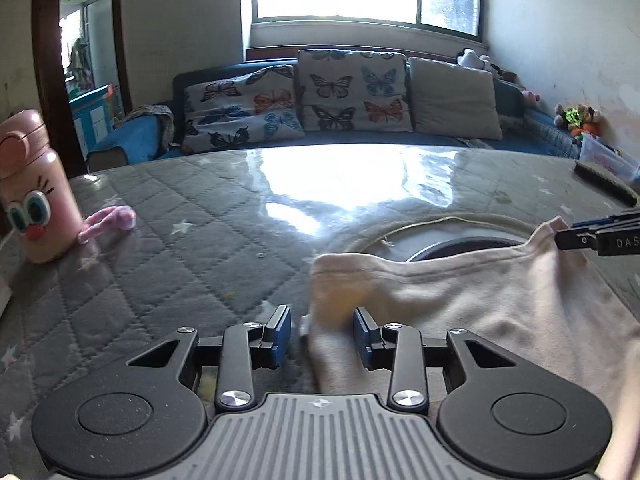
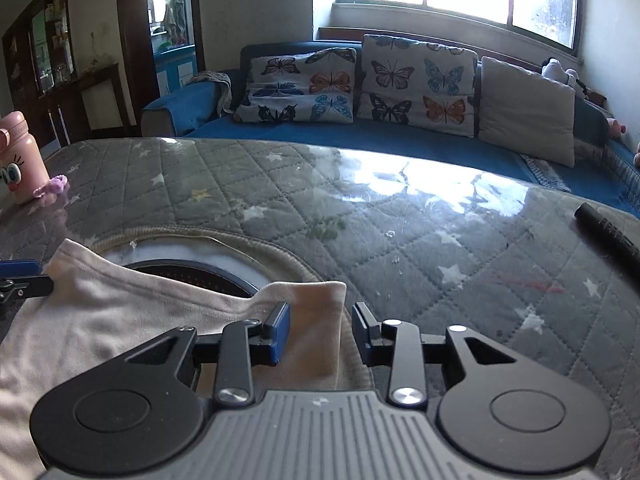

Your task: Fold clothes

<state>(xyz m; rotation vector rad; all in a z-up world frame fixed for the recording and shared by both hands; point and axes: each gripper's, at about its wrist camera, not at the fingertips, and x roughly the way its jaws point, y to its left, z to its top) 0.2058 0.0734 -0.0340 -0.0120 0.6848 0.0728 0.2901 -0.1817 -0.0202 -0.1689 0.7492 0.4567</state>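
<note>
A cream garment (image 1: pixel 460 300) (image 2: pixel 120 320) lies flat on the grey quilted table cover (image 1: pixel 180 248) (image 2: pixel 400 248), over part of a round cut-out with a dark disc (image 1: pixel 460 246) (image 2: pixel 192 276). My left gripper (image 1: pixel 322 328) is open at the garment's left corner; the cloth edge lies between the blue pads, and neither pad presses on it. My right gripper (image 2: pixel 321 328) is open at the right corner, which also lies loosely between its pads. Each gripper's tip shows at the other view's edge: the right gripper (image 1: pixel 600 236), the left gripper (image 2: pixel 20 280).
A pink bottle with a cartoon face (image 1: pixel 34 192) (image 2: pixel 20 160) stands at the table's left, a pink hair tie (image 1: pixel 110 220) (image 2: pixel 54 184) beside it. A black marker (image 1: pixel 604 182) (image 2: pixel 608 232) lies at the far right. Beyond the table is a blue sofa (image 2: pixel 360 132) with cushions.
</note>
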